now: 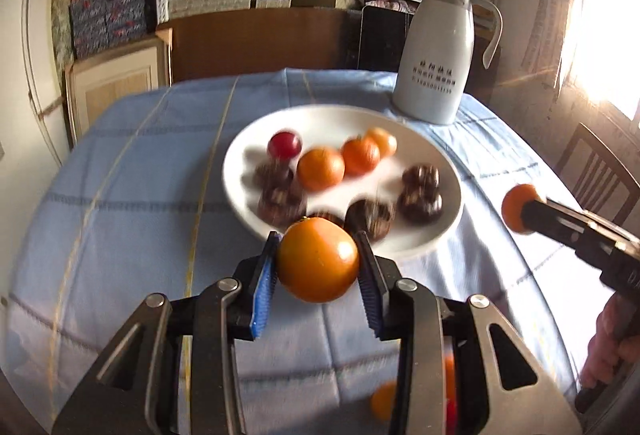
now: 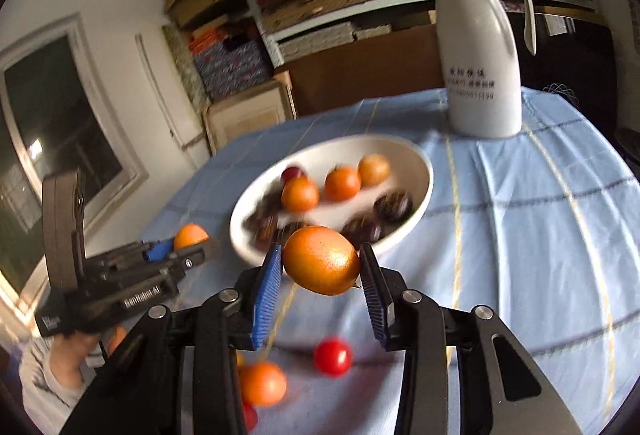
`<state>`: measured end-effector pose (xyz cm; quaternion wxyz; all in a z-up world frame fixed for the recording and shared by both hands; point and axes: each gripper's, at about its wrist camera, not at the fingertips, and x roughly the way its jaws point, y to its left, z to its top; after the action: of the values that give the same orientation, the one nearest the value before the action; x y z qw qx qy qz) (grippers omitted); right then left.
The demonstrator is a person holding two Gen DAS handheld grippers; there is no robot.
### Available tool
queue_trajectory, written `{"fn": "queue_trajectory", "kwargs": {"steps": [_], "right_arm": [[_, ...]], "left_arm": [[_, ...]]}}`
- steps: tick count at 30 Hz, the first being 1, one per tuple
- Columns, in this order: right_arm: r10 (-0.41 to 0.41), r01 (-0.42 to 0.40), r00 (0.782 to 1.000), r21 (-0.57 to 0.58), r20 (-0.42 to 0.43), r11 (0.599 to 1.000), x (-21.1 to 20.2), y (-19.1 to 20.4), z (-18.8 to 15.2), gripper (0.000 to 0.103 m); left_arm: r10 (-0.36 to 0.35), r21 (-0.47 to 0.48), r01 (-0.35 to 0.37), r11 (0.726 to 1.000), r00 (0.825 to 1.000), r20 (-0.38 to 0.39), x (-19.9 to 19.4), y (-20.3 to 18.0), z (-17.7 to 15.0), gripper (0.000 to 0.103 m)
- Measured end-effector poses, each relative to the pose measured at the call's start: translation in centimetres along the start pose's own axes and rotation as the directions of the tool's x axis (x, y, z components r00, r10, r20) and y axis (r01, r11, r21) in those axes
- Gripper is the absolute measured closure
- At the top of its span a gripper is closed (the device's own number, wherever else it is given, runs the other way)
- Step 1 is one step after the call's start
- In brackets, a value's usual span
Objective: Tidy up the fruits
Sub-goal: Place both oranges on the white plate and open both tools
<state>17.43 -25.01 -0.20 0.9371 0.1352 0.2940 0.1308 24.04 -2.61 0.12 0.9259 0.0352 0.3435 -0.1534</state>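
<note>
Above the tablecloth (image 1: 120,155), each hand-held gripper (image 1: 319,261) (image 2: 321,262) clamps an orange fruit (image 1: 318,259) (image 2: 321,261).

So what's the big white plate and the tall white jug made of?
The plate looks like glazed ceramic: smooth, plain white, slightly glossy rim, though the blur leaves plastic possible. The jug looks like painted metal or plastic with a matte pale finish, printed lettering and a moulded handle; I cannot tell which.

2 oranges (image 1: 318,265) (image 2: 322,259) gripped aloft; others in plate (image 1: 400,243).

Dark fruits (image 1: 420,191) on the plate (image 1: 448,171) beyond the fingertips are motion-blurred; their kind is indeterminate.
</note>
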Motion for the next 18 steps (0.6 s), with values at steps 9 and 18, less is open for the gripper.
{"fn": "queue_trajectory", "kwargs": {"steps": [9, 18], "right_arm": [[-0.063, 0.063, 0.998, 0.002, -0.023, 0.998, 6.7, -1.1, 5.2, 0.063], [-0.113, 0.108, 0.989, -0.054, -0.091, 0.993, 11.8, -0.7, 4.3, 0.063]], "left_arm": [[0.023, 0.059, -0.021, 0.998, 0.999, -0.032, 6.6, -2.8, 3.6, 0.067], [0.026, 0.058, -0.022, 0.998, 0.998, -0.063, 9.4, -2.4, 3.2, 0.066]]}}
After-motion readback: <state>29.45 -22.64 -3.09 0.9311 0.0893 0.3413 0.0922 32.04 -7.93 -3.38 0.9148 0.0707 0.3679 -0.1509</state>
